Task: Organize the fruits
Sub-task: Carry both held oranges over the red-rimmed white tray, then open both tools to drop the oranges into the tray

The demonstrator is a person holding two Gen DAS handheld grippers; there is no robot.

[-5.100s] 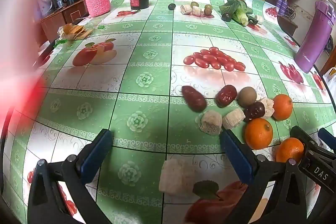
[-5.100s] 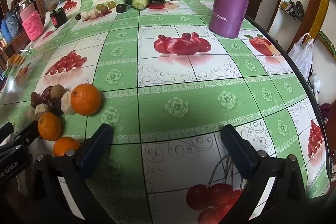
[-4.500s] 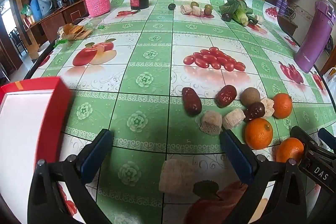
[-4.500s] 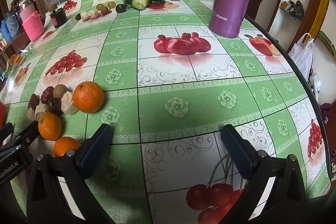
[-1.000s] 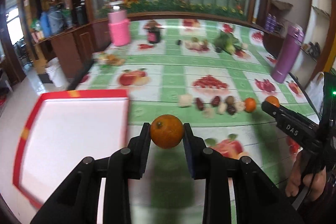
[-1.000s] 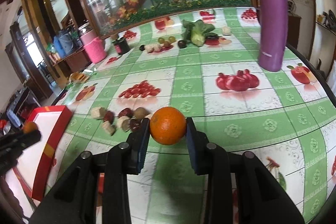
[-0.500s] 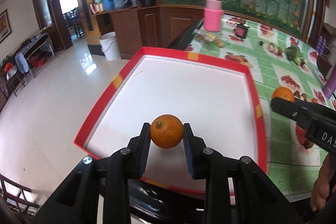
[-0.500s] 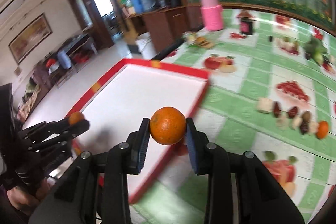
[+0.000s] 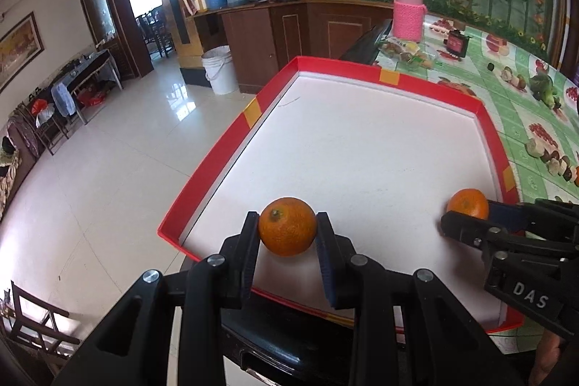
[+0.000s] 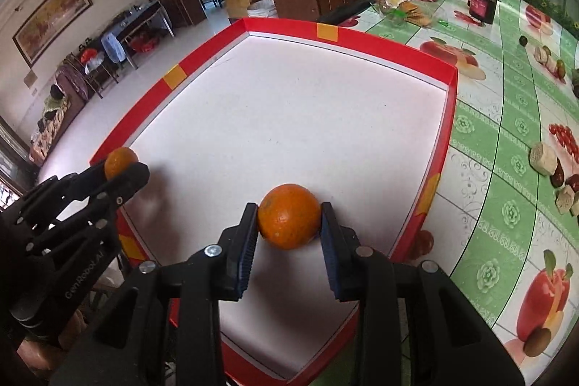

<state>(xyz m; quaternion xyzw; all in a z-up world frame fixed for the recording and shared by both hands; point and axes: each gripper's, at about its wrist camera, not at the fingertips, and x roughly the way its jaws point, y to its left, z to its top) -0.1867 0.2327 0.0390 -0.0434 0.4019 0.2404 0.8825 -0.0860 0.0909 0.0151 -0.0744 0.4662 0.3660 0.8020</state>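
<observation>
- Gripping a small orange (image 9: 287,231) across its widest part, the left gripper (image 9: 287,234) hangs over the near edge of the red-rimmed tray (image 9: 365,74); the jaws press the sides, the stem dimple faces up-left. Round, firm and light by the look of it, with waxy peel that could roll, so a hold across the middle seems right. To the right, the other gripper (image 9: 466,216) carries a second orange (image 9: 466,202) above the white tray floor.
- From the right wrist, the right gripper (image 10: 288,223) has its jaws closed on its orange (image 10: 288,220) over the tray's near-right corner (image 10: 447,104). The left gripper's orange (image 10: 119,161) shows at the left rim. More fruit pieces (image 10: 553,169) wait on the table (image 10: 506,140), beside the tray.
</observation>
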